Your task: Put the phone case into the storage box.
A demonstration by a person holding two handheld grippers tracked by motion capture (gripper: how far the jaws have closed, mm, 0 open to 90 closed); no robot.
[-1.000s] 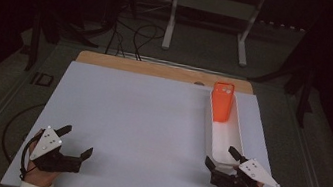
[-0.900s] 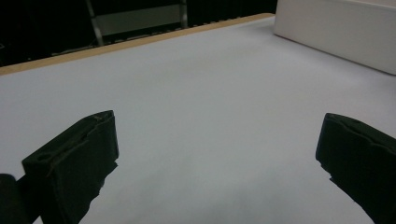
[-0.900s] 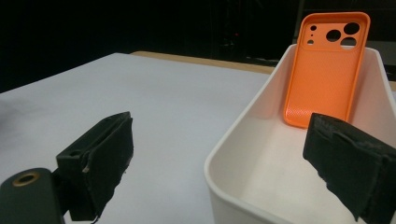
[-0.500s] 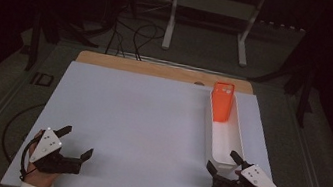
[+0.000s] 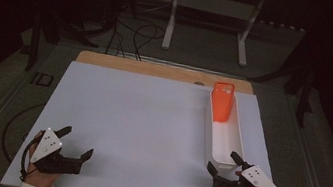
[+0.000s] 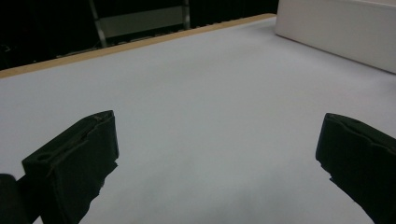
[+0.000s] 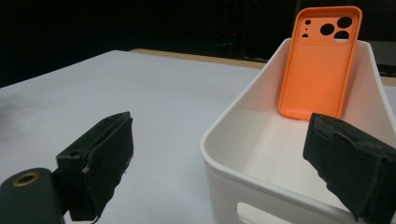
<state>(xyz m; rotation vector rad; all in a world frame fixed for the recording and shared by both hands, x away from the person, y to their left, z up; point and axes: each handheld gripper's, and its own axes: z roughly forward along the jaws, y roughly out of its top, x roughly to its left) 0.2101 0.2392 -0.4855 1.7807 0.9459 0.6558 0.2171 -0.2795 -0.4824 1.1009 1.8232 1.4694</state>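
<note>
An orange phone case (image 5: 222,101) (image 7: 321,65) leans upright against the far end wall of a long white bin (image 5: 236,145) (image 7: 233,121) at the table's right side. My right gripper (image 5: 225,164) (image 7: 224,158) rests open at the bin's near end, one jaw on each side of the bin's near left corner, holding nothing. At the front left of the table my left gripper (image 5: 77,142) (image 6: 217,154) also stands open, with only bare white surface between its jaws. The bin's side wall (image 6: 336,28) shows far off in the left gripper view.
A white sheet (image 5: 140,119) covers the table, with a wooden strip (image 5: 158,69) at its far edge. Beyond the table stand a white metal frame (image 5: 213,10) and cables (image 5: 133,32) on the dark floor.
The right gripper has drawn slightly back toward the front edge of the table. The left gripper has stayed where it was.
</note>
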